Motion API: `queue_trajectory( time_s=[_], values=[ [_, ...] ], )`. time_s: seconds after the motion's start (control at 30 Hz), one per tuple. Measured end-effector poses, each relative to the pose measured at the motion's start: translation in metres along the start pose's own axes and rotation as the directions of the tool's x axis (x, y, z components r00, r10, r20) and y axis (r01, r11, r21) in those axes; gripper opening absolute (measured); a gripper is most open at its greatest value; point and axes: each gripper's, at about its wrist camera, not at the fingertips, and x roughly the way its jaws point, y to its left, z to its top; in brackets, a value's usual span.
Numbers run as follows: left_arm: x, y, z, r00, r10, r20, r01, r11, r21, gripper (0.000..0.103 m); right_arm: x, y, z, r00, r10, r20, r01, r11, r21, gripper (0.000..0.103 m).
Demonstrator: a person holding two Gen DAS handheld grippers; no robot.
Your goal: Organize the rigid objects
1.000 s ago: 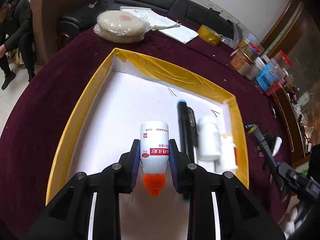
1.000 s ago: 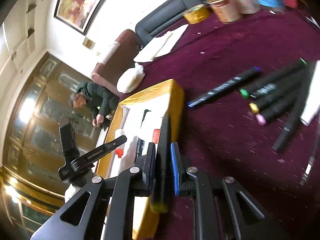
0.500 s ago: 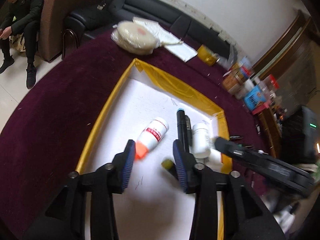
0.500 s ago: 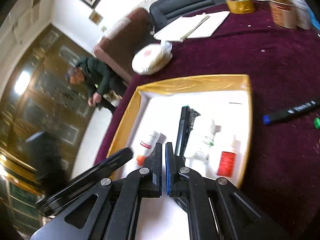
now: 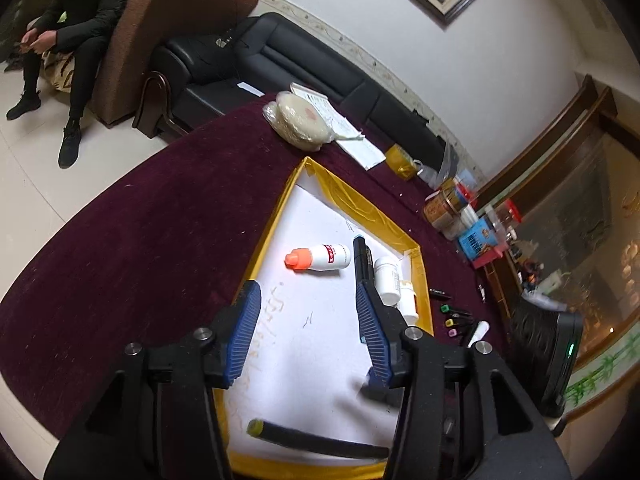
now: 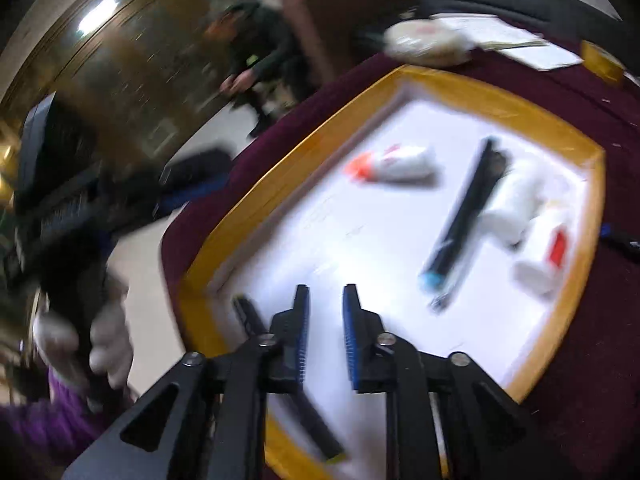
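A yellow-rimmed white tray point(image 5: 276, 220) point(image 6: 288, 168) lies on the maroon table. In it lie a white bottle with an orange cap point(image 5: 320, 258) point(image 6: 392, 164), a black marker with a blue end point(image 5: 360, 260) point(image 6: 464, 216), two white bottles point(image 5: 387, 274) point(image 6: 516, 208) and a black marker with a yellow end point(image 5: 316, 440) point(image 6: 280, 364) near the tray's front edge. My left gripper point(image 5: 306, 332) is open and empty above the tray. My right gripper point(image 6: 325, 300) is open a little and empty, beside the yellow-ended marker.
Several loose markers point(image 5: 456, 316) lie on the table right of the tray. Jars and boxes point(image 5: 460, 208), a tape roll point(image 5: 402, 158), papers point(image 5: 352, 136) and a wrapped round cake point(image 5: 298, 120) stand at the far side. A person point(image 5: 72, 20) sits by the sofa.
My left gripper let go of the orange-capped bottle and drew back and up. My right gripper laid the yellow-ended marker in the tray and opened.
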Motion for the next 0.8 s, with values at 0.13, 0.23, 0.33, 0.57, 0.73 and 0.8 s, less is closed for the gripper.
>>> queue_trajectory(
  time_s=[0.13,0.23,0.33,0.57,0.73,0.8],
  values=[
    [-0.011,0.004,-0.004,1.000,0.007,0.026,-0.007,1.000,-0.005,0.048,0.016,0.029,-0.015,0.997,0.014,-0.071,-0.022,0.993,-0.113,0.031],
    [-0.012,0.005,-0.007,1.000,0.002,0.024,-0.002,1.000,-0.010,0.048,0.026,0.046,-0.023,0.994,-0.034,-0.105,0.013,0.980,-0.198,0.031],
    [-0.010,0.005,-0.008,1.000,-0.001,0.018,0.001,1.000,-0.005,0.048,0.034,0.056,-0.027,0.985,-0.126,-0.117,0.085,0.949,-0.305,0.031],
    [-0.004,0.007,-0.012,1.000,-0.011,0.001,0.011,1.000,-0.021,0.048,0.034,0.050,-0.035,0.947,-0.301,-0.112,0.233,0.885,-0.404,0.015],
    [0.002,0.004,-0.015,0.999,-0.017,-0.027,0.017,1.000,-0.026,0.048,0.018,-0.010,0.003,0.924,-0.382,0.032,0.383,0.917,-0.111,0.016],
    [0.000,-0.001,-0.016,1.000,-0.012,-0.027,0.012,1.000,-0.002,0.048,-0.012,-0.031,0.009,0.953,-0.280,0.111,0.278,0.960,0.035,0.016]
  ],
)
